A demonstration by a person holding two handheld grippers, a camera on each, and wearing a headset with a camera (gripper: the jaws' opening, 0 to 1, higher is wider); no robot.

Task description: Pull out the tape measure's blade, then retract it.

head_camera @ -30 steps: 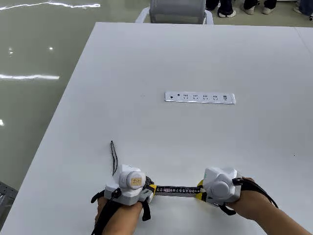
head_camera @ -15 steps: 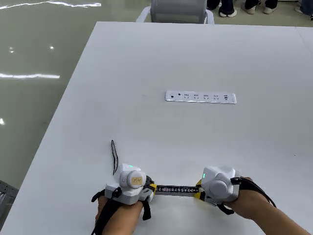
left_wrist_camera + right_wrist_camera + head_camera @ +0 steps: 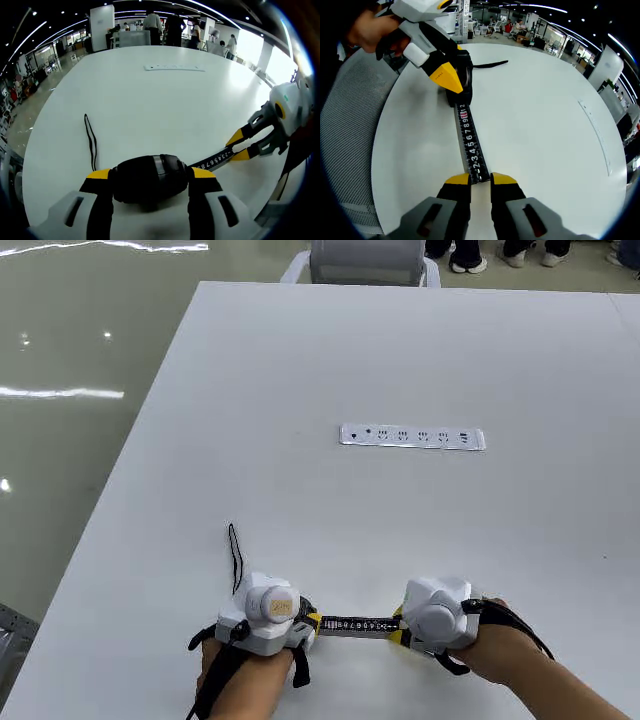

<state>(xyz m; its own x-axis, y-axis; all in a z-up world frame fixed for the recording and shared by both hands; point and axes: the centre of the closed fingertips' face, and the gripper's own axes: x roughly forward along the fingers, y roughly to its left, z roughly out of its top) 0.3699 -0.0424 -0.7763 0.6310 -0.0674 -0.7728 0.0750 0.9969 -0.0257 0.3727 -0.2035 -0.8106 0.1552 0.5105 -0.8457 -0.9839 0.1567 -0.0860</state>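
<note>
The black tape measure case (image 3: 150, 177) sits between the yellow-tipped fingers of my left gripper (image 3: 150, 176), which is shut on it near the table's front edge. Its black blade (image 3: 470, 142) with white numbers runs out to the right, showing about twelve units. My right gripper (image 3: 480, 178) is shut on the blade's end tip. In the head view the left gripper (image 3: 305, 625) and the right gripper (image 3: 397, 625) face each other with the short blade (image 3: 355, 624) between them. The case's black wrist strap (image 3: 235, 555) lies on the table behind the left gripper.
A white power strip (image 3: 412, 437) lies mid-table, well beyond the grippers. The white table (image 3: 400, 350) stretches far ahead. A grey chair (image 3: 365, 260) stands at the far edge, with people's legs behind it.
The right gripper has moved left toward the left gripper, and the exposed blade between them has grown shorter. The left gripper holds still.
</note>
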